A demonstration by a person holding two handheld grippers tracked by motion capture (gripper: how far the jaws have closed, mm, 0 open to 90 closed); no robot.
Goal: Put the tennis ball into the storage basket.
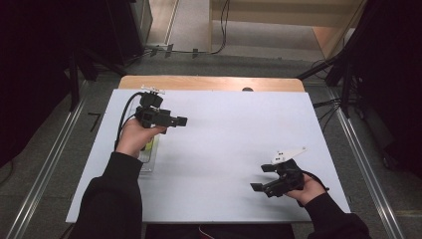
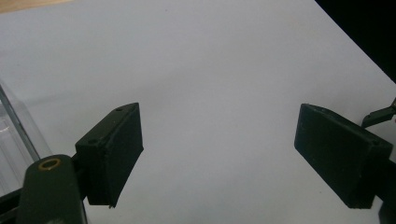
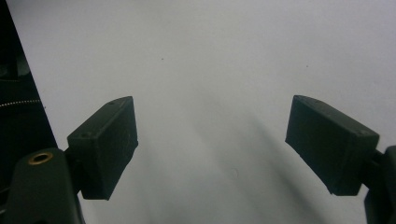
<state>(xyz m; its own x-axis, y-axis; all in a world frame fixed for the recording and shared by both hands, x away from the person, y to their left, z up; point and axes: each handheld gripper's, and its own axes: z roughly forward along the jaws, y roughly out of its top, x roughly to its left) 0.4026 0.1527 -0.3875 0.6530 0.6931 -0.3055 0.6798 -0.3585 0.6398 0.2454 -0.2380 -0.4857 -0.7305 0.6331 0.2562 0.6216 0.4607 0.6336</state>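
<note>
Black left hand-held gripper [image 2: 219,154] jaws apart, empty, right hand-held gripper [image 3: 212,144] likewise, above white table [image 1: 224,134].

Two black two-jaw grippers, left gripper [image 1: 182,120] and right gripper [image 1: 255,187]; one white rectangular table [image 1: 224,144]; one clear plastic tray [image 1: 148,158], frame left.

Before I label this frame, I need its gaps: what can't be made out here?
- Clear container, high view: mostly hidden under the left hand; contents unreadable.
- Same container, left gripper view: cut off by the left edge.
- Small dark thing at the table's far edge, high view: too small to identify.
</note>
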